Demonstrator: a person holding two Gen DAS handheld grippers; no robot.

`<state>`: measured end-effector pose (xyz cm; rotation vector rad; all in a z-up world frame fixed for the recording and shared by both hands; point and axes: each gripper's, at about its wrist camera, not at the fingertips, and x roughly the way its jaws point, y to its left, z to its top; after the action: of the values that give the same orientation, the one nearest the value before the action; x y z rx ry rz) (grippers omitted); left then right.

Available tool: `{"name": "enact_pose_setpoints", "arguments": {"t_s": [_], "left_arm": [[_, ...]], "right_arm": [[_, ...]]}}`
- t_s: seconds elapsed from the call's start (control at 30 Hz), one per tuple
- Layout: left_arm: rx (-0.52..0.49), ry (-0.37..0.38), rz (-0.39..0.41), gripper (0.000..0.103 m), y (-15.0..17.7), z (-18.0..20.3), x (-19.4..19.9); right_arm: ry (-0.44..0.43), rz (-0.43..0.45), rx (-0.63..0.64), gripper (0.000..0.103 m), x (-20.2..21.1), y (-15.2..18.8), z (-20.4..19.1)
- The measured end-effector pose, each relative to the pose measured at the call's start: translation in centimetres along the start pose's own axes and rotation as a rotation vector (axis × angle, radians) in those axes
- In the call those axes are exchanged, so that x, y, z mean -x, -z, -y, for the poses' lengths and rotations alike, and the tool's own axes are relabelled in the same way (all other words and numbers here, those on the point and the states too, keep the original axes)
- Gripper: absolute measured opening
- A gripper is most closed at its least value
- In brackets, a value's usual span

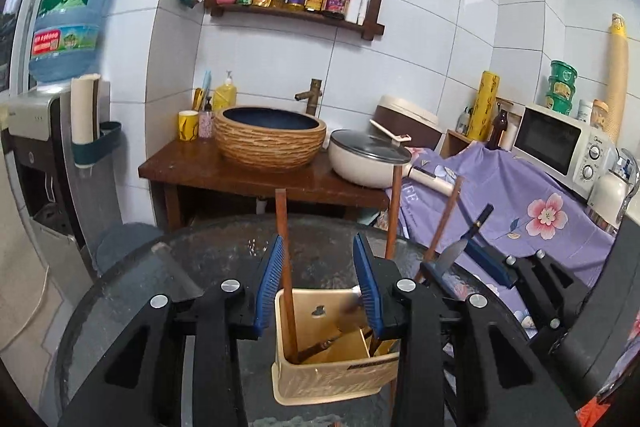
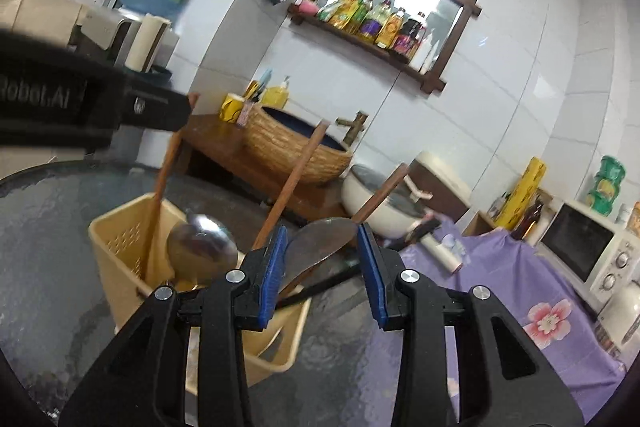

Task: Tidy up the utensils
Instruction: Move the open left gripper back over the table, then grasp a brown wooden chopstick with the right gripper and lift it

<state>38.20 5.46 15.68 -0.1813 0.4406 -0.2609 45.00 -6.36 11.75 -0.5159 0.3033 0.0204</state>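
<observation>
Both grippers hover with jaws partly spread and pinching nothing, the left gripper (image 1: 319, 281) straddling a wooden handle (image 1: 286, 267) standing in the beige plastic utensil basket (image 1: 332, 377) on the dark glass table (image 1: 132, 307), the right gripper (image 2: 323, 269) near the steel spatula (image 2: 316, 247).

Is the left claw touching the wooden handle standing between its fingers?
Cannot tell. In the left wrist view the wooden handle runs right alongside the left claw's left finger; no clear gap or contact shows.

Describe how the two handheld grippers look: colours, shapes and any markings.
The left gripper and the right gripper match: black plastic frames with triangular cut-outs, round silver pivot bolts, and ribbed blue finger pads. The left one's body shows partly legible white lettering.
</observation>
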Motion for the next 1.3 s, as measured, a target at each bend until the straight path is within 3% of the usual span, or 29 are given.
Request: {"name": "enact_pose_setpoints", "arguments": {"t_s": [0.07, 0.13, 0.2, 0.3, 0.4, 0.5, 0.7, 0.87, 1.0, 1.3], "left_arm": [[0.014, 0.006, -0.008, 0.035, 0.5, -0.4, 0.2], [0.017, 0.007, -0.007, 0.037, 0.9, -0.6, 0.6], [0.021, -0.004, 0.000, 0.051, 1.4, -0.9, 1.0], [0.031, -0.028, 0.009, 0.059, 2.4, -1.5, 1.7], [0.024, -0.055, -0.044, 0.073, 3.8, -2.0, 1.8], [0.020, -0.082, -0.108, 0.079, 5.9, -2.5, 1.9], [-0.028, -0.074, -0.269, 0.080, 11.6, -3.0, 1.9], [-0.046, -0.059, -0.344, 0.080, 15.5, -3.0, 2.6], [-0.042, -0.038, -0.365, 0.079, 17.1, -2.5, 3.2], [-0.055, -0.041, -0.378, 0.079, 19.2, -1.5, 4.1]], "right_arm": [[-0.022, -0.007, -0.008, 0.037, -0.1, 0.9, -0.4], [-0.027, -0.014, -0.006, 0.048, -0.2, 1.4, -0.6], [-0.044, -0.012, -0.017, 0.058, 0.1, 1.9, -0.6], [-0.067, 0.005, -0.059, 0.059, 1.3, 2.5, -0.2], [-0.121, 0.004, -0.100, 0.060, 3.0, 3.3, 0.1], [-0.212, -0.030, -0.130, 0.064, 4.6, 4.5, 0.0], [-0.416, -0.212, -0.185, 0.064, 5.7, 8.8, -1.1], [-0.420, -0.393, -0.285, 0.064, 4.3, 13.0, -1.3], [-0.425, -0.505, -0.400, 0.056, 2.8, 15.6, -0.9], [-0.414, -0.578, -0.440, 0.049, 0.8, 15.6, -1.3]]}}
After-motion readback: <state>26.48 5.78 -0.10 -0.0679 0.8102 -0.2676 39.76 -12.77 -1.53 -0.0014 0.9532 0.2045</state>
